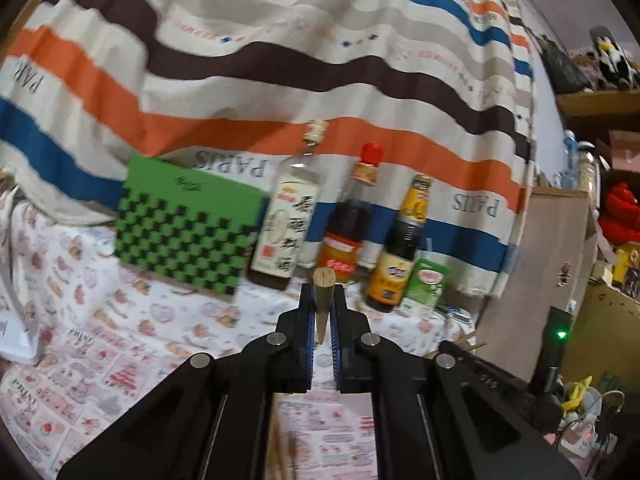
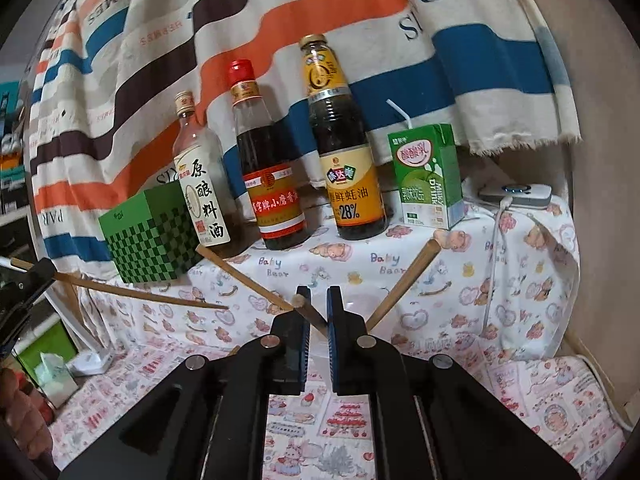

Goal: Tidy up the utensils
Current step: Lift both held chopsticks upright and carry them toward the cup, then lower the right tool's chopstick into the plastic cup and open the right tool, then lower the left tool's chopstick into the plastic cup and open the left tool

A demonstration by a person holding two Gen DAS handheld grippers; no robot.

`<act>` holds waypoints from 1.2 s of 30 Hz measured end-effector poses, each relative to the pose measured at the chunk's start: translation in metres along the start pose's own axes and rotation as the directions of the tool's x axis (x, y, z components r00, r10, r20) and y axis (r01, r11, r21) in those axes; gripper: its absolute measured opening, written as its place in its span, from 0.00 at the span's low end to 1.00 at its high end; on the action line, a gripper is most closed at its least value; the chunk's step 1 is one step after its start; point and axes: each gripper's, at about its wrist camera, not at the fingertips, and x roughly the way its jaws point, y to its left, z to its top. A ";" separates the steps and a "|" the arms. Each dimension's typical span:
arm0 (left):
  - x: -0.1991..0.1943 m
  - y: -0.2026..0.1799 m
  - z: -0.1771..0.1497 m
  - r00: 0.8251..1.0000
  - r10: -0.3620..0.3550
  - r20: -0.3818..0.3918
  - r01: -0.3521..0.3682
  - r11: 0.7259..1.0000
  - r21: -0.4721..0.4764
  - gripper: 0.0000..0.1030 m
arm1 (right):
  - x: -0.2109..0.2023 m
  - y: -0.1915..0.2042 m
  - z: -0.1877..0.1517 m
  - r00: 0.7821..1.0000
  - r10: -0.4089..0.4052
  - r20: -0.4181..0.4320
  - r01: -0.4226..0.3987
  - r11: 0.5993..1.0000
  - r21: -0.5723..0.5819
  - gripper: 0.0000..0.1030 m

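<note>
Both grippers clench chopsticks: the left gripper (image 1: 323,300) grasps one chopstick (image 1: 322,304) end-on; the right gripper (image 2: 314,300) pinches another chopstick (image 2: 308,314) in front of the green box (image 2: 154,236); two more lie nearby; gathering underway; next, judged, pairing them together.

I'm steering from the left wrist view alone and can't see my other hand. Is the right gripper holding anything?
Observer: Yes. The right gripper is shut on a held chopstick, gripped near its end.
Operator: Are there other chopsticks nearby?
Observer: Two more. A left-slanting chopstick and a right-slanting chopstick both angle down toward the jaws. I cannot tell what props them up.
</note>
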 end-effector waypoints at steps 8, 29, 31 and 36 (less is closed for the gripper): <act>0.015 -0.065 0.007 0.998 -0.050 -0.030 0.054 0.990 0.132 0.06 | -0.016 -0.018 0.011 0.998 0.053 0.022 -0.055 0.993 0.104 0.41; 0.126 -0.088 0.014 0.994 -0.042 -0.101 0.052 0.993 0.103 0.06 | -0.015 -0.053 0.006 1.000 -0.029 -0.012 0.031 0.946 0.322 0.61; 0.140 -0.090 0.005 0.991 -0.019 -0.130 0.035 0.992 0.119 0.06 | -0.010 -0.055 0.004 0.999 -0.017 -0.029 0.026 0.943 0.332 0.61; 0.173 -0.099 -0.017 0.973 0.001 -0.230 0.040 0.984 0.174 0.06 | -0.007 -0.071 0.000 0.999 0.017 -0.043 0.003 0.908 0.419 0.61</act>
